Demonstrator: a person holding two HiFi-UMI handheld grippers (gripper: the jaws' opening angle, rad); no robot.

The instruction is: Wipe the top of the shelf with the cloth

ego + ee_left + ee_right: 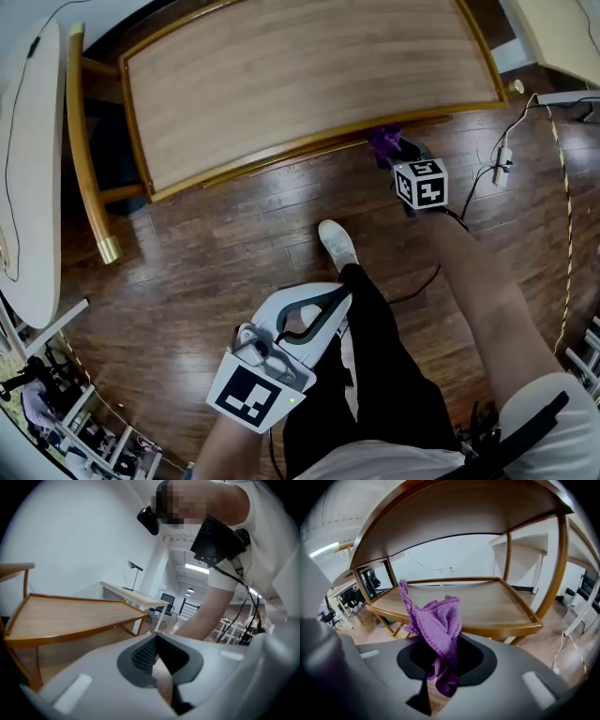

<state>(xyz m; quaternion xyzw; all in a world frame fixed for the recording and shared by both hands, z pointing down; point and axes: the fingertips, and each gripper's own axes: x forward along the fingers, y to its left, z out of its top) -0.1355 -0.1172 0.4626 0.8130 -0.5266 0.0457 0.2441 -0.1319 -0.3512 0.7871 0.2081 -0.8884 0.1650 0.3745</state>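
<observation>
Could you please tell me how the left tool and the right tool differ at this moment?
The right tool is shut on the purple cloth; the left tool is shut on nothing. The right tool reaches the front edge of the shelf; the left tool hangs by the person's leg. Both have their jaws together.

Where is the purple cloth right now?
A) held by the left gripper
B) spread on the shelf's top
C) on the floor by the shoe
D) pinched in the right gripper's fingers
D: the right gripper view shows the purple cloth clamped in the right gripper and bunched up above it, while the left gripper is closed with nothing in it.
</observation>
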